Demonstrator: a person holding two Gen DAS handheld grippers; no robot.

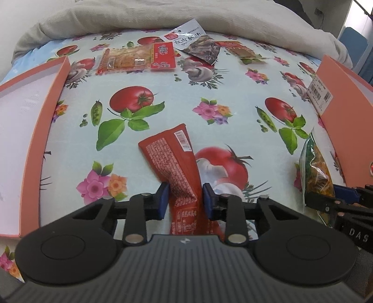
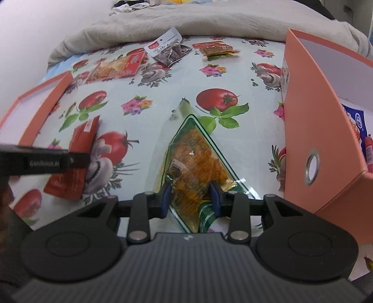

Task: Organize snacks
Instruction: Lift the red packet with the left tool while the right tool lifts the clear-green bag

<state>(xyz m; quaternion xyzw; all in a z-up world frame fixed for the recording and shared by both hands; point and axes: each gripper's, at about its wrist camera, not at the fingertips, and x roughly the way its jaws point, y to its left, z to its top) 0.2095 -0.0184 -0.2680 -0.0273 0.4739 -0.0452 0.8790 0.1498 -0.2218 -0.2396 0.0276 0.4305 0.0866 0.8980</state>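
Note:
A red snack packet (image 1: 170, 158) lies on the flowered tablecloth with its printed back up. My left gripper (image 1: 185, 200) is shut on its near end, and the foil is creased between the blue pads. In the right wrist view the same red packet (image 2: 79, 139) shows at the left. My right gripper (image 2: 191, 198) is shut on a clear green-edged bag of orange snacks (image 2: 193, 151), which points away from me. That bag (image 1: 314, 167) stands at the right edge of the left wrist view.
An open orange box (image 1: 53, 111) sits at the left and another orange box (image 2: 314, 116) at the right, holding a blue-and-white packet (image 2: 356, 123). At the far side lie an orange-red packet (image 1: 137, 59), a dark packet (image 1: 198, 44) and a small red one (image 1: 240, 50), with a beige blanket (image 1: 139, 18) behind.

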